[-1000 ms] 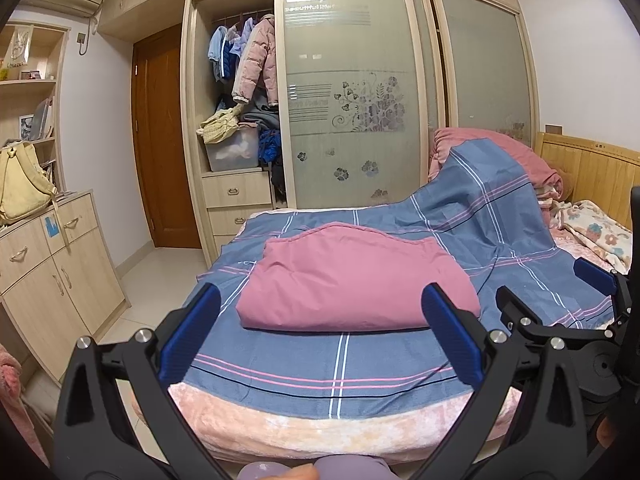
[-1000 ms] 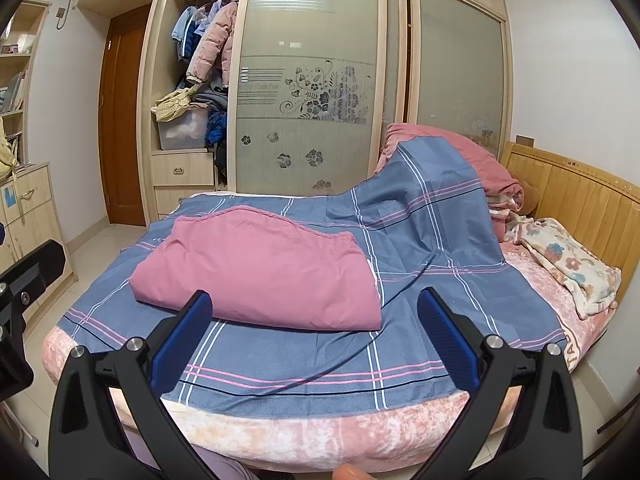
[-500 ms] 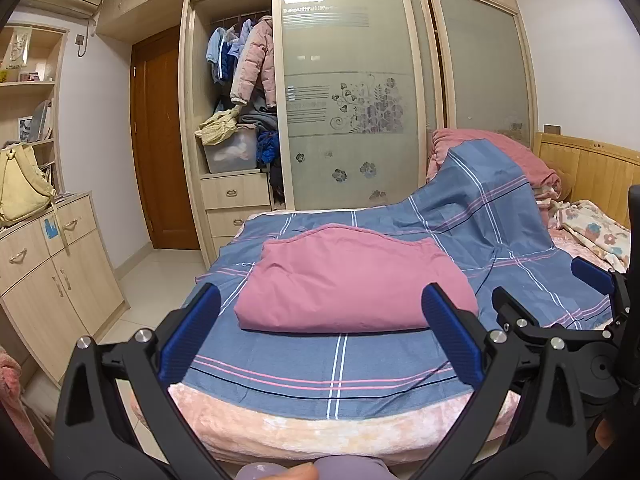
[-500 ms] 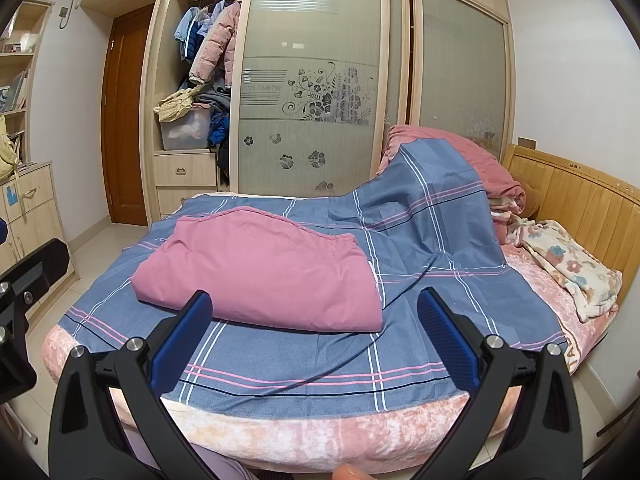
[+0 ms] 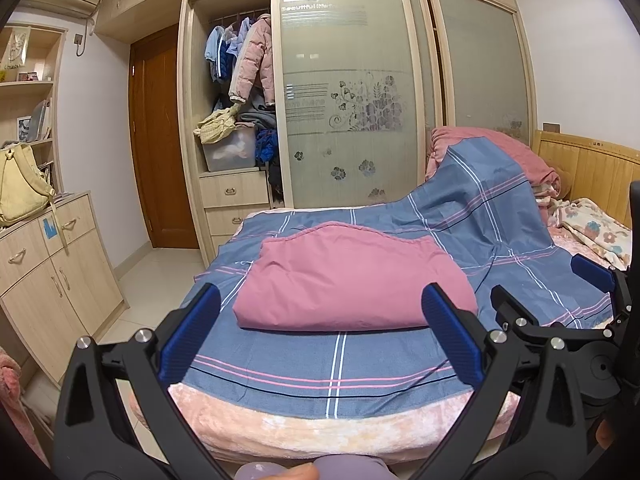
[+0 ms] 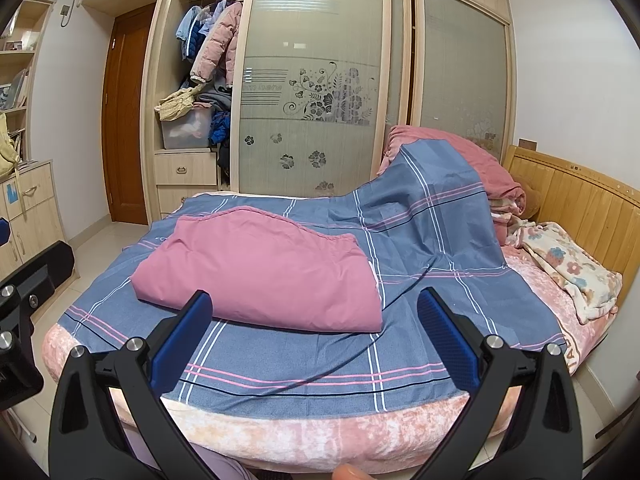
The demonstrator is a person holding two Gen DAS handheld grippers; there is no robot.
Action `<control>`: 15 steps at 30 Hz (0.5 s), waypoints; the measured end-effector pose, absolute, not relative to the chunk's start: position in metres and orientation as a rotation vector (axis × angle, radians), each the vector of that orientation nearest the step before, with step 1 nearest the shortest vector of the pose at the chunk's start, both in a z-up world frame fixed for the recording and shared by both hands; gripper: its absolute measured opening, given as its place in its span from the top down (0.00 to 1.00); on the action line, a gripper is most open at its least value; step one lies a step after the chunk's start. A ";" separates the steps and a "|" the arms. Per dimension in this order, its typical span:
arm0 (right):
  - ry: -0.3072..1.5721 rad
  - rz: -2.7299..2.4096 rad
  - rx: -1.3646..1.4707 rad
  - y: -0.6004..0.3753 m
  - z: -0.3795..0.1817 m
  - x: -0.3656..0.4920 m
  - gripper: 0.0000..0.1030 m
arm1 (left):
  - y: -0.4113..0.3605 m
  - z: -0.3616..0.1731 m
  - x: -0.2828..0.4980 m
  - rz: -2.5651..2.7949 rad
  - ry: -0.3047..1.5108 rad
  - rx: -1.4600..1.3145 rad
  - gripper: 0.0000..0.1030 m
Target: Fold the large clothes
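A pink cloth lies folded into a thick rectangle on the blue plaid sheet of the bed. It also shows in the right wrist view, left of centre. My left gripper is open and empty, held back from the bed's front edge, short of the cloth. My right gripper is open and empty, also in front of the bed. The right gripper's body shows at the right of the left wrist view.
The plaid sheet drapes up over a pink bedding pile at the wooden headboard. A floral blanket lies at the right. A wardrobe stands behind the bed, a low cabinet with a yellow bag at the left.
Both grippers have stayed open and almost still. The views shift only slightly. The pink cloth has not moved.
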State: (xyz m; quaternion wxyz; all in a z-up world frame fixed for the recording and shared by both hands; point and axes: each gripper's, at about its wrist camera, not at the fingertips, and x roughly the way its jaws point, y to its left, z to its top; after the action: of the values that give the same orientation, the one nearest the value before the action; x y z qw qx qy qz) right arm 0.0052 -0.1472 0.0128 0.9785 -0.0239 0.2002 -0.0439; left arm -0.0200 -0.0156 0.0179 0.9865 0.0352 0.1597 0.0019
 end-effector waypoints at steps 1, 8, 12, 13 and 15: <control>0.403 -0.089 -0.049 -0.147 0.013 0.005 0.01 | -0.016 0.018 -0.020 0.002 0.322 0.070 0.02; 0.403 -0.087 -0.052 -0.146 0.013 0.006 0.01 | -0.016 0.016 -0.019 -0.004 0.323 0.071 0.02; 0.406 -0.085 -0.052 -0.148 0.013 0.007 0.01 | -0.017 0.013 -0.018 -0.005 0.328 0.073 0.02; 0.408 -0.084 -0.052 -0.148 0.014 0.008 0.01 | -0.016 0.013 -0.018 -0.006 0.330 0.073 0.02; 0.410 -0.083 -0.054 -0.150 0.013 0.010 0.01 | -0.016 0.013 -0.017 -0.006 0.334 0.076 0.02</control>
State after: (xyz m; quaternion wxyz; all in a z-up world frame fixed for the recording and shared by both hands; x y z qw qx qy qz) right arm 0.0098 -0.1498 0.0134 0.9778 -0.0266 0.2037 -0.0412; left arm -0.0169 -0.0158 0.0130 0.9854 0.0377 0.1661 -0.0030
